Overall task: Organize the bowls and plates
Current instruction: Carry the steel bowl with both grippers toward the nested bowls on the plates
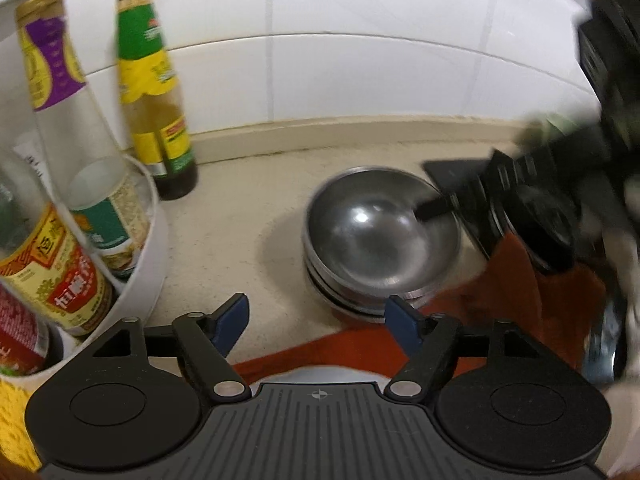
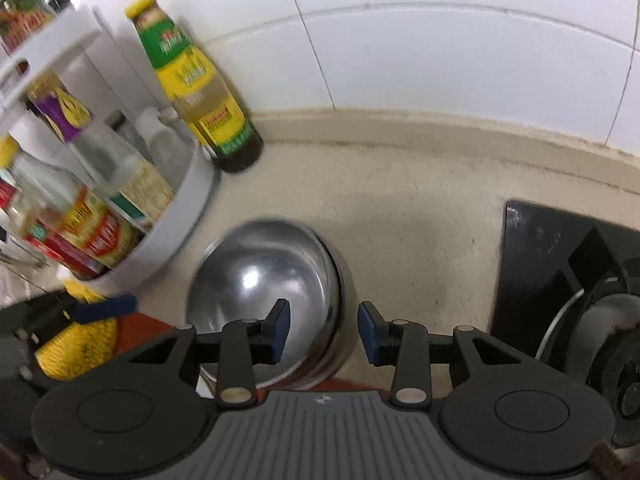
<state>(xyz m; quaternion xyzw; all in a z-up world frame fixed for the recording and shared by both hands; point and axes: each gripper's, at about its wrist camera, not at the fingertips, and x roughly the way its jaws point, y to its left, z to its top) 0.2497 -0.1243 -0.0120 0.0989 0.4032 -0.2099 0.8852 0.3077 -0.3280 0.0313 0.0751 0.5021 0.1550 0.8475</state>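
A stack of shiny steel bowls (image 1: 380,236) stands on the beige counter, nested one in another; it also shows in the right wrist view (image 2: 260,280). My left gripper (image 1: 316,320) is open and empty, just short of the stack's near rim. My right gripper (image 2: 324,328) is open, its jaws either side of the stack's right rim, one finger (image 2: 280,326) over the top bowl's inside. In the left wrist view the right gripper (image 1: 436,204) reaches in from the right, blurred, one finger over the top bowl's rim.
A white two-tier rack (image 2: 172,232) full of sauce bottles stands at the left. A yellow-capped bottle (image 1: 156,92) stands by the tiled wall. An orange cloth (image 1: 508,292) lies under the stack's near side. A black gas stove (image 2: 568,280) is at the right. A yellow scrubber (image 2: 76,344) lies beside the cloth.
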